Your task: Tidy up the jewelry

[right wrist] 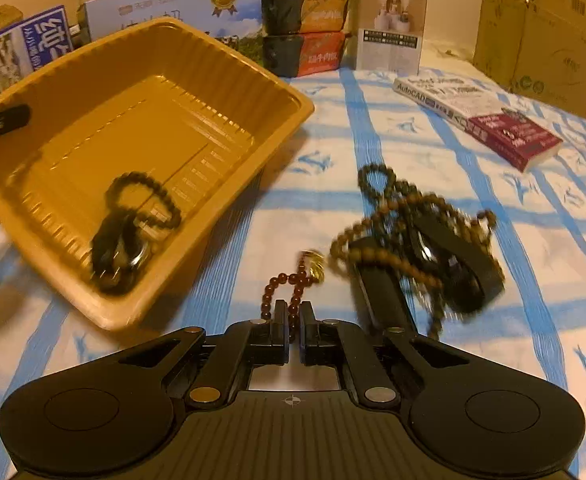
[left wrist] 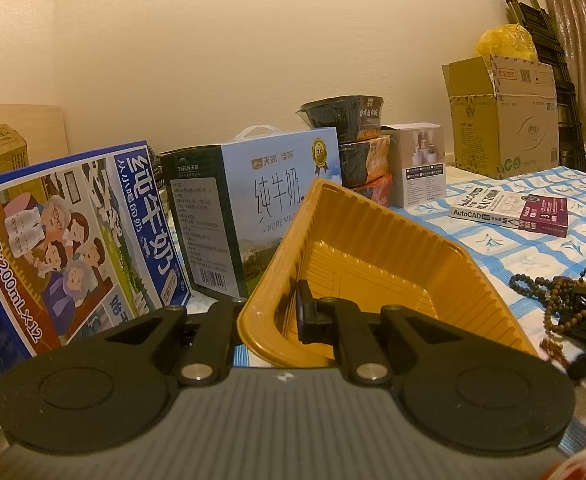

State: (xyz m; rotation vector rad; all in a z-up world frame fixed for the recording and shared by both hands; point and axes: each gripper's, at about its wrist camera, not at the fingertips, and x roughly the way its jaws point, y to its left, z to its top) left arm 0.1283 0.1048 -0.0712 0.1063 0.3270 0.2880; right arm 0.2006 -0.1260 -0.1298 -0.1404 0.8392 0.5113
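A yellow plastic tray [right wrist: 213, 60] sits tilted on the blue-checked cloth. My left gripper [left wrist: 271, 316] is shut on the tray's near rim [left wrist: 261, 312]; its finger shows at the left of the right wrist view [right wrist: 1, 120]. A dark bead bracelet with a black watch [right wrist: 129, 236] lies inside the tray. My right gripper [right wrist: 291, 320] is shut on a red bead bracelet [right wrist: 289, 286] with a gold charm, just above the cloth. Right of it lies a tangle of brown bead strings over a black watch [right wrist: 425, 240], also in the left wrist view [left wrist: 561, 300].
Milk cartons [left wrist: 73, 240] [left wrist: 253, 200] stand behind the tray. Stacked noodle bowls [right wrist: 305, 32], a white box [right wrist: 393, 32], an AutoCAD book [right wrist: 477, 116] and a cardboard box [right wrist: 545, 40] line the back and right.
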